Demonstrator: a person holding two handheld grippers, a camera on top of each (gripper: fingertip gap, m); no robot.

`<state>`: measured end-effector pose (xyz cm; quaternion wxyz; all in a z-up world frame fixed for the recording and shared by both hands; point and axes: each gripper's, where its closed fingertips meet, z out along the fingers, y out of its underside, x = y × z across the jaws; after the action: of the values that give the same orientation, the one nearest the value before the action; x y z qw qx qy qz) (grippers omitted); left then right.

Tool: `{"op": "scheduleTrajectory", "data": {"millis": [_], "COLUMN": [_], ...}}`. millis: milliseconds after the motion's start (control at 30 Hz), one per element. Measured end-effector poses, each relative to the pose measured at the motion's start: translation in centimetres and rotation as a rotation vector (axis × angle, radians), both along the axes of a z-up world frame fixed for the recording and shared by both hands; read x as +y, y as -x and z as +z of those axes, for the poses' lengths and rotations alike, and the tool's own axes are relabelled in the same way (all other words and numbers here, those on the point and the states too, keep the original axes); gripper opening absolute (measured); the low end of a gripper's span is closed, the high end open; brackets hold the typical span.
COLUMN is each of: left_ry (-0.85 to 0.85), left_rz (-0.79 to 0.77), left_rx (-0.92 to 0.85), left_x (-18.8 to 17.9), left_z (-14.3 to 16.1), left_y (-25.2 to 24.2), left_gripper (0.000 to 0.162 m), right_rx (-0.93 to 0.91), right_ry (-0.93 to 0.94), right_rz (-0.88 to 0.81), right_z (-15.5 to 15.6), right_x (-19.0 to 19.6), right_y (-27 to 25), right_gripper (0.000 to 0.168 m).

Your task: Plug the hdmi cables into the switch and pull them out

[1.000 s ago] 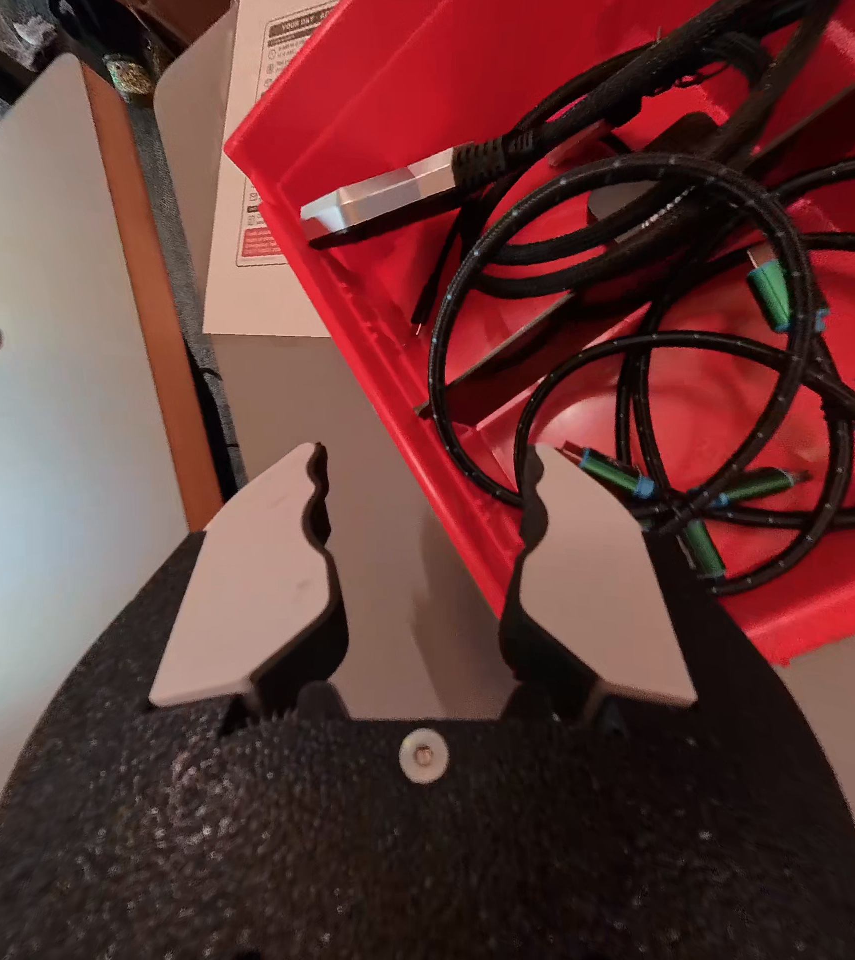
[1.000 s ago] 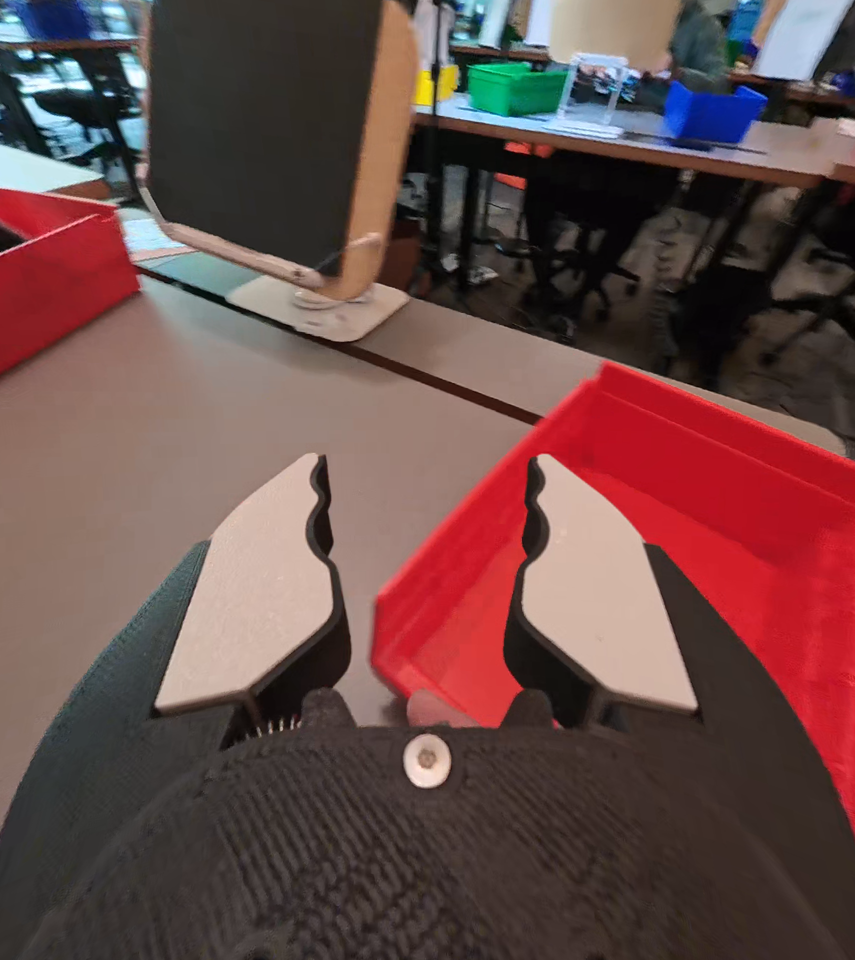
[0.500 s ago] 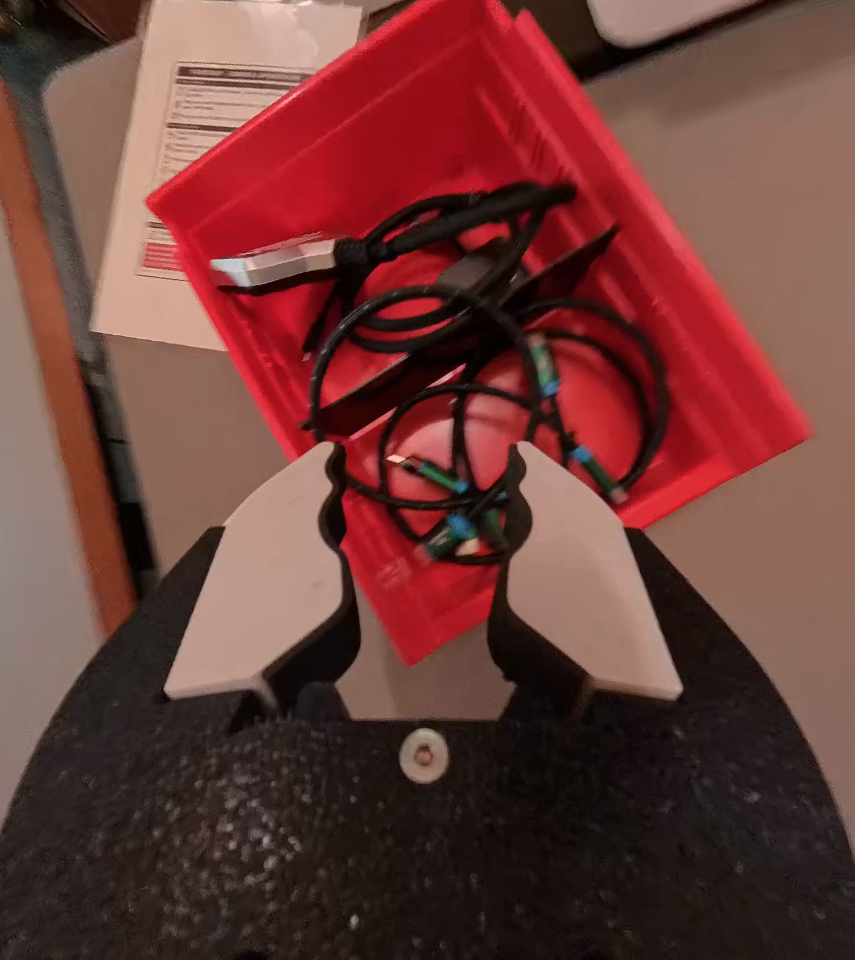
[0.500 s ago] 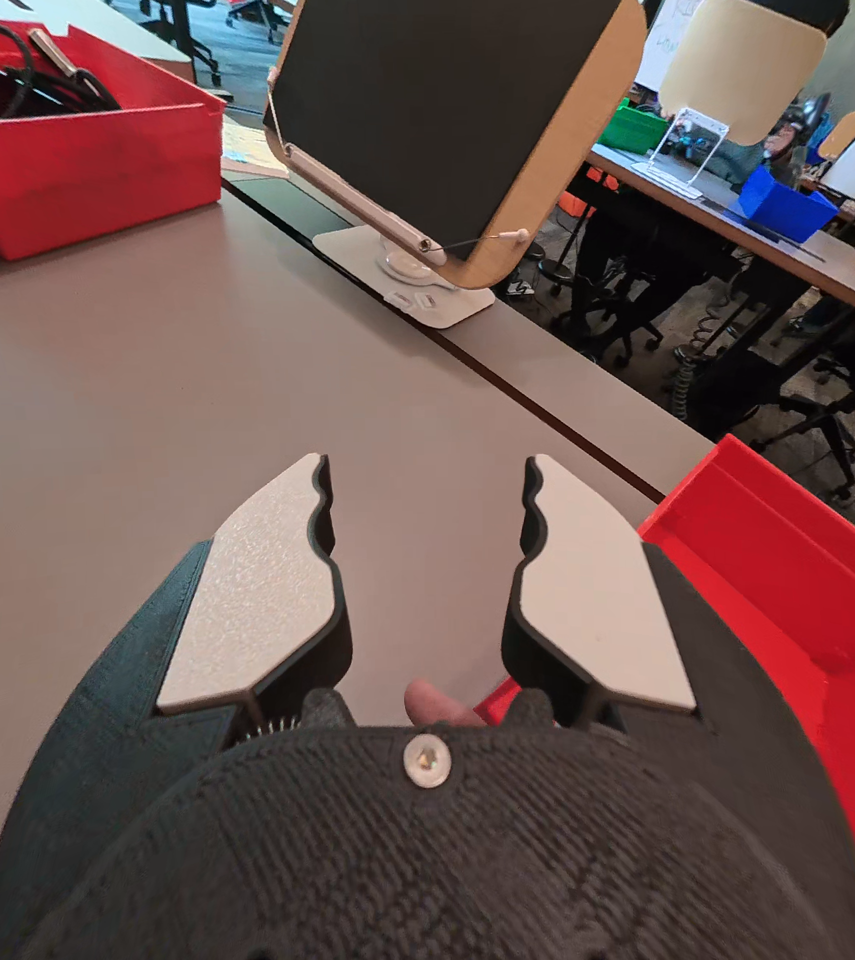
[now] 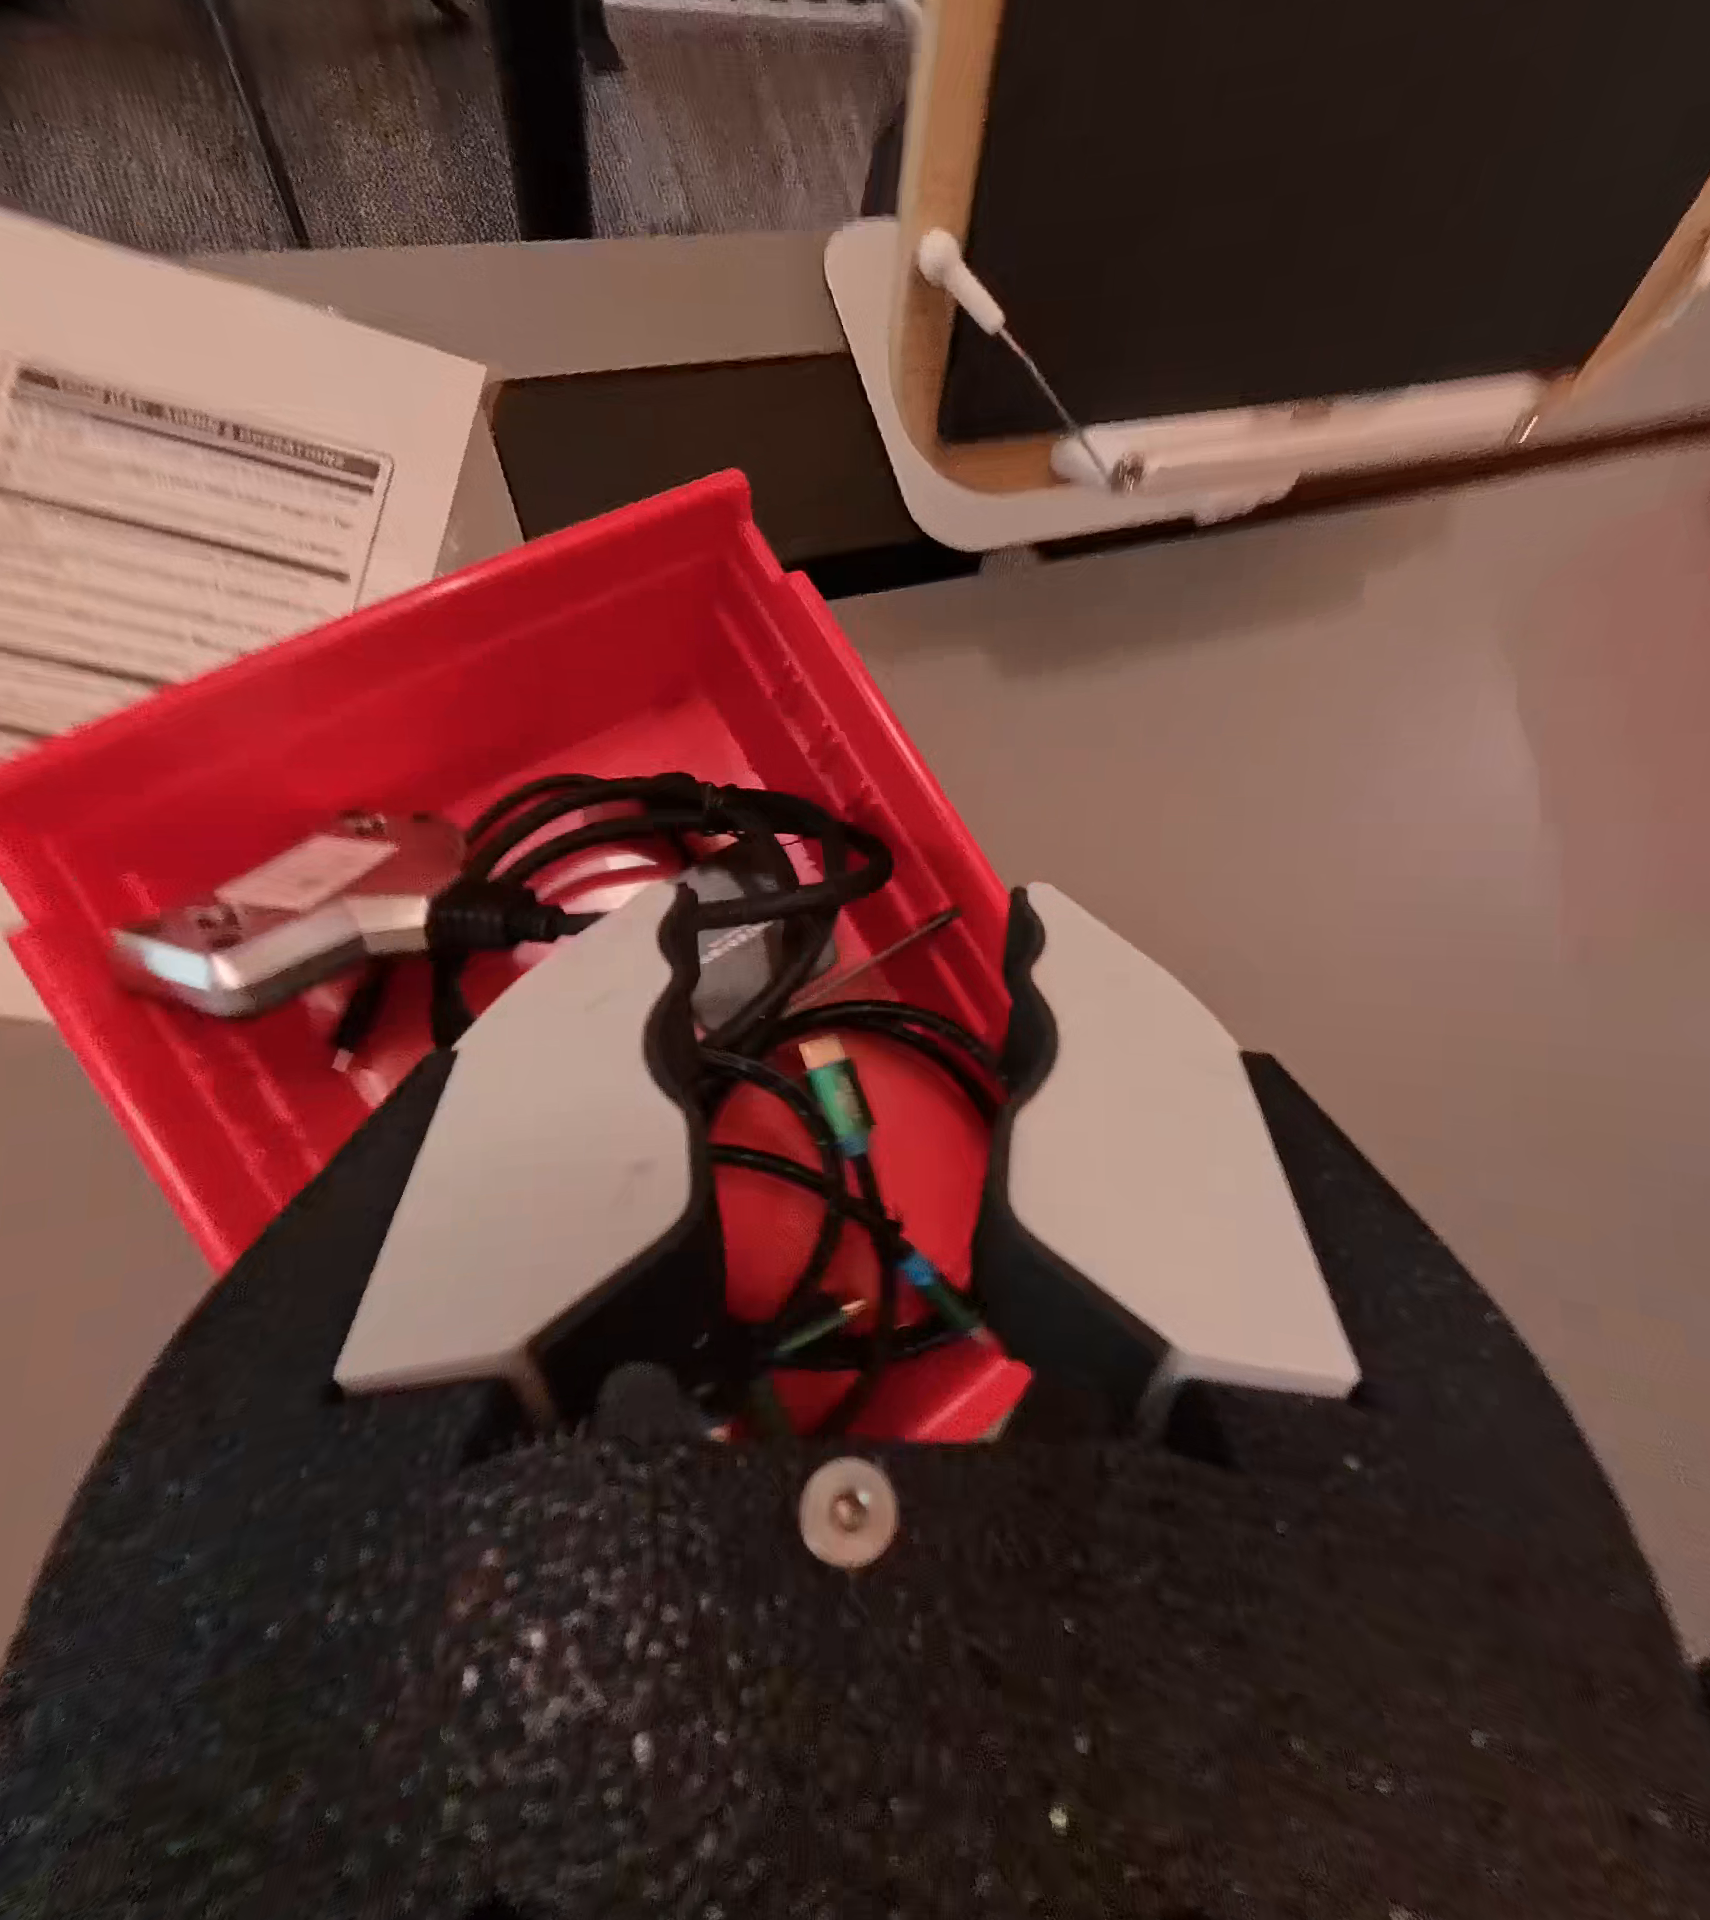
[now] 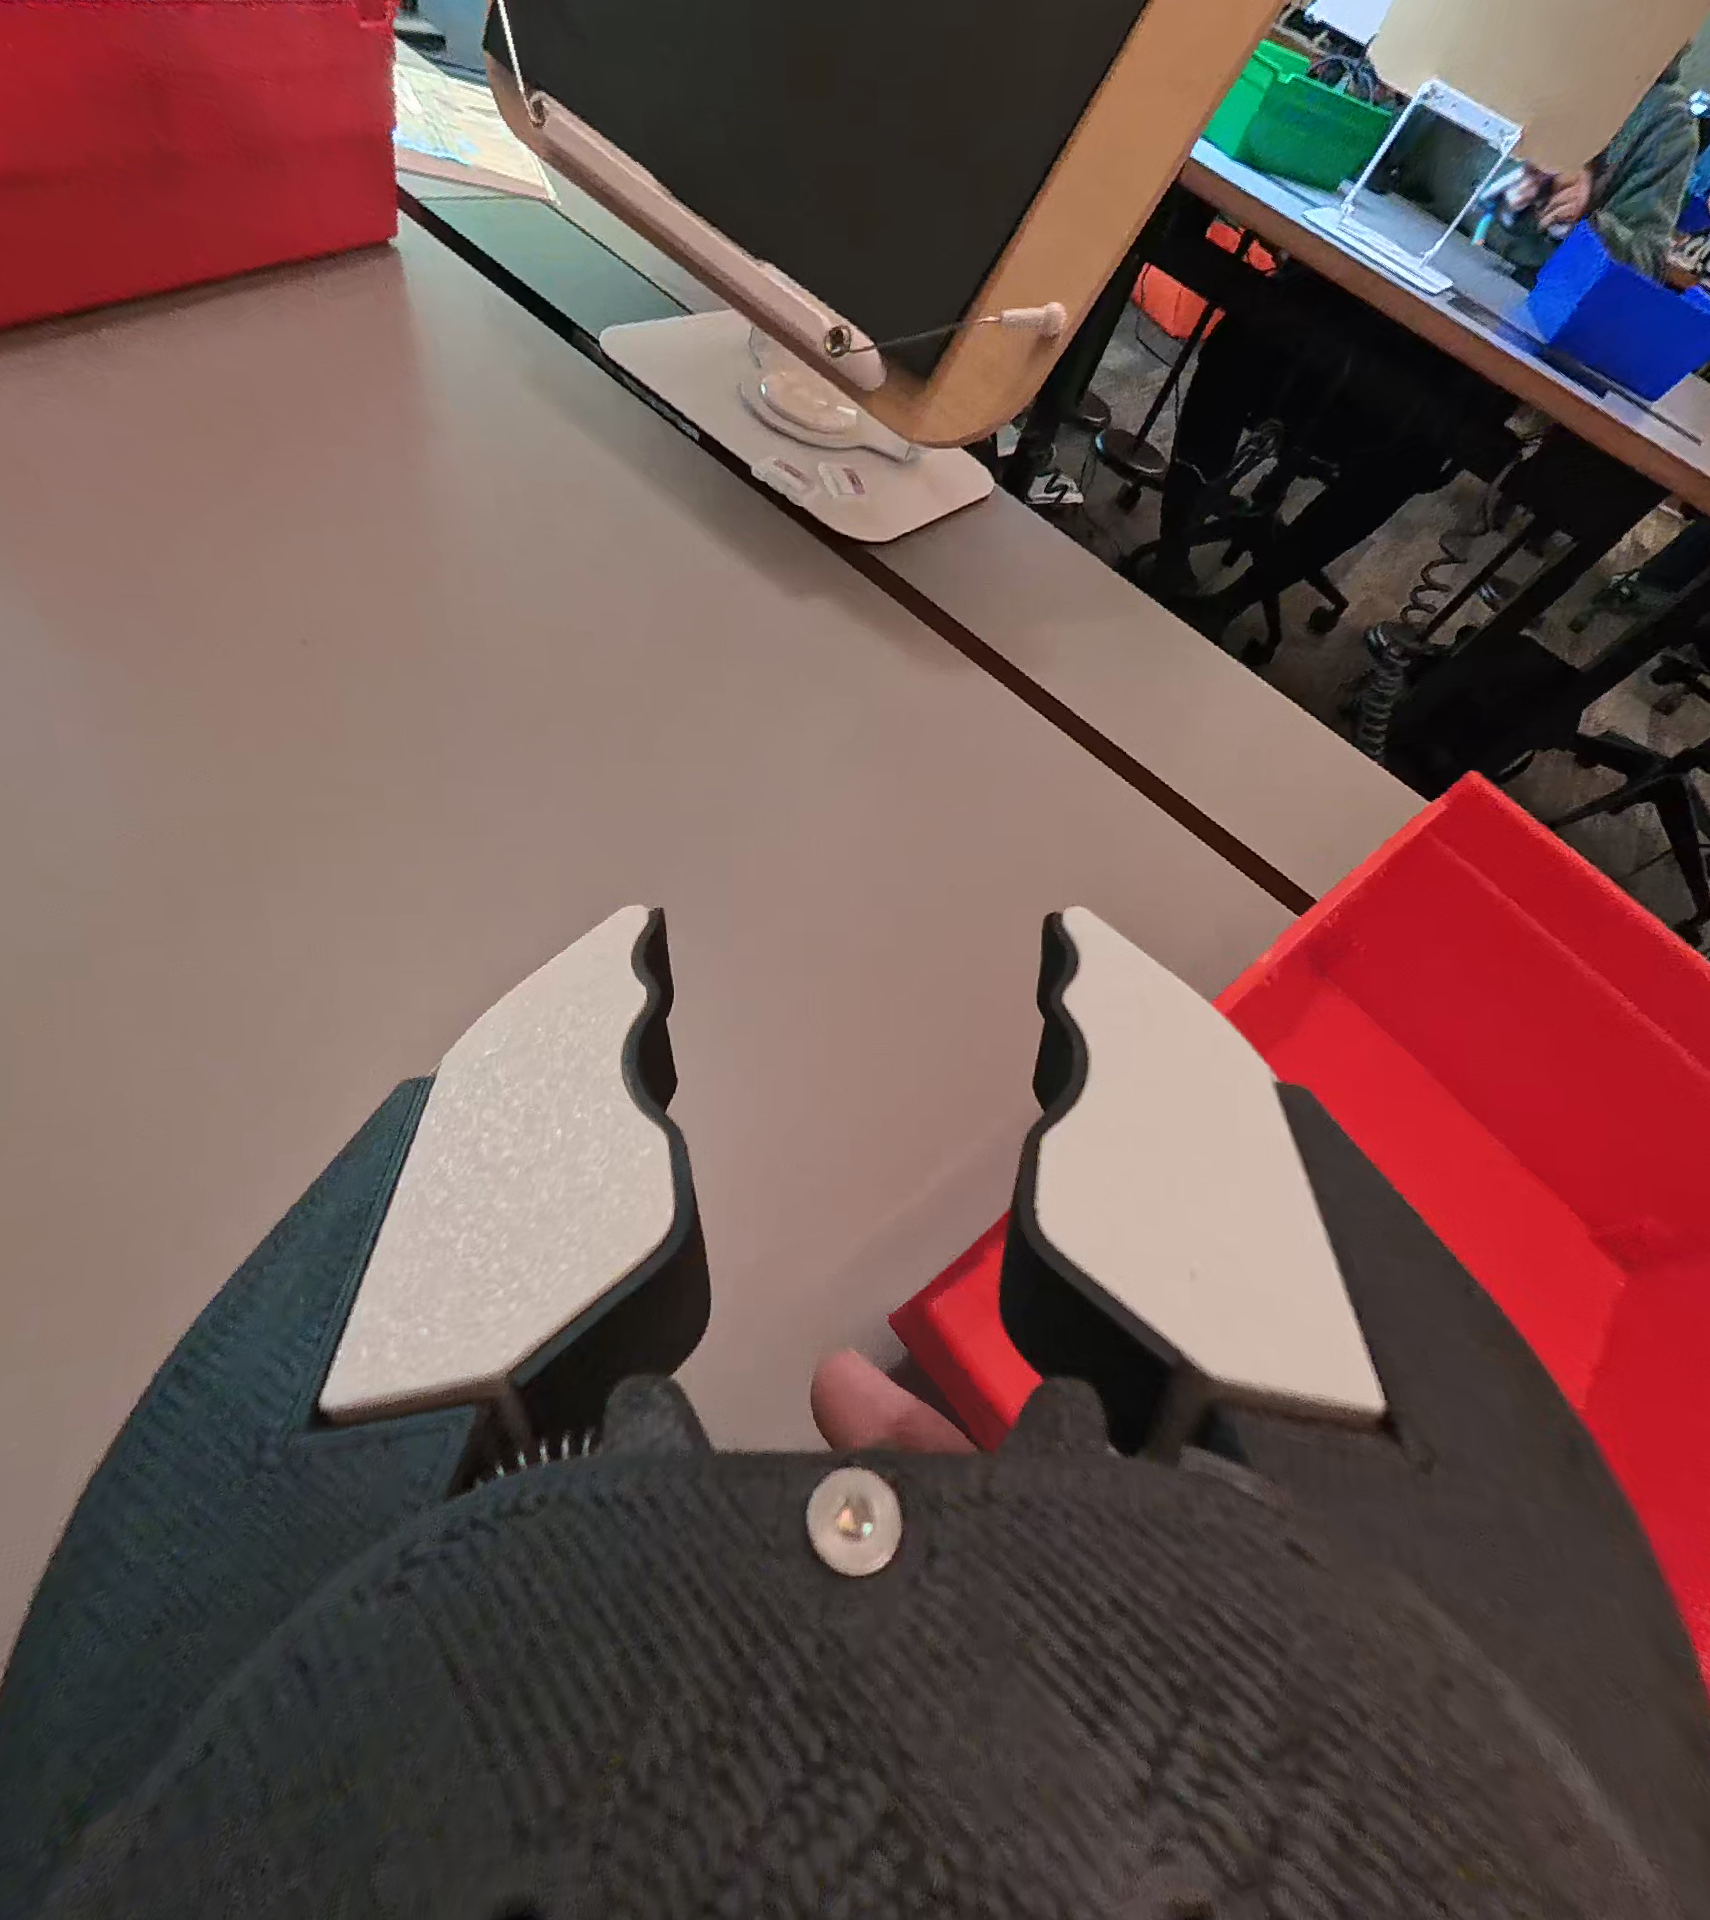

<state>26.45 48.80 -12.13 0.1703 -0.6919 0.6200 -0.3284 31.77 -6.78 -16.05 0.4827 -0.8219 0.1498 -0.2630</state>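
Note:
A red bin (image 5: pixel 477 665) on the grey table holds a silver HDMI switch (image 5: pixel 290 925) at its left and a tangle of black braided HDMI cables (image 5: pixel 830 1164) with green and blue plugs (image 5: pixel 835 1091). My left gripper (image 5: pixel 846 914) is open and empty, held above the bin over the cables. My right gripper (image 6: pixel 851 935) is open and empty above bare table, between the same bin (image 6: pixel 134 156) at the far left and a second red bin (image 6: pixel 1516 1122) at its right, which shows nothing inside.
A printed paper sheet (image 5: pixel 134 520) lies behind the cable bin. A dark board in a wooden frame on a white base (image 6: pixel 830 156) stands at the table's back edge; it also shows in the left wrist view (image 5: pixel 1350 208). Other tables, chairs and a person are beyond.
My left gripper has swung from the bin's left side to above its cables. My right gripper has moved left, off the second red bin and over the bare table. Both stayed open.

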Motion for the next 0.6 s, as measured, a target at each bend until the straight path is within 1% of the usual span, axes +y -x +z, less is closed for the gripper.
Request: {"op": "scheduleTrajectory", "data": {"millis": [67,167,233,367,433,500,533,600], "left_ry": [-0.178,-0.406,-0.5,-0.556,-0.612,-0.63,-0.641,-0.604], "left_rz": [-0.119,-0.365,-0.44,-0.548,-0.559,-0.575,-0.58,-0.593], "left_rx": [0.073,0.21,0.288,0.351,0.391,0.442,0.465,0.518], "left_x": [0.2,-0.1,0.1,-0.5,0.2,1.0,1.3,1.5], "left_z": [-1.0,-3.3,-4.8,-7.4,-8.5,-9.4,-9.8,-10.6], "left_y": [-0.4,-0.1,-0.2,-0.9,-1.2,-1.0,-0.9,-0.3], "left_gripper": [0.061,0.064,0.07,0.07,0.069,0.064,0.068,0.065], "right_rx": [0.009,0.014,0.016,0.029,0.036,0.041,0.041,0.04], "right_ry": [0.007,0.021,0.032,0.05,0.061,0.076,0.085,0.098], "right_rz": [0.007,0.02,0.016,0.012,0.004,0.005,0.007,0.005], "right_z": [-0.5,-1.1,-1.5,-2.3,-2.7,-3.1,-3.3,-3.6], "right_x": [0.1,0.2,0.1,0.0,-0.1,-0.2,-0.2,-0.2], "right_y": [-0.1,-0.3,-0.5,-0.9,-1.1,-1.2,-1.2,-1.3], "right_gripper": [0.068,0.067,0.067,0.067,0.067,0.067,0.067,0.067]}}
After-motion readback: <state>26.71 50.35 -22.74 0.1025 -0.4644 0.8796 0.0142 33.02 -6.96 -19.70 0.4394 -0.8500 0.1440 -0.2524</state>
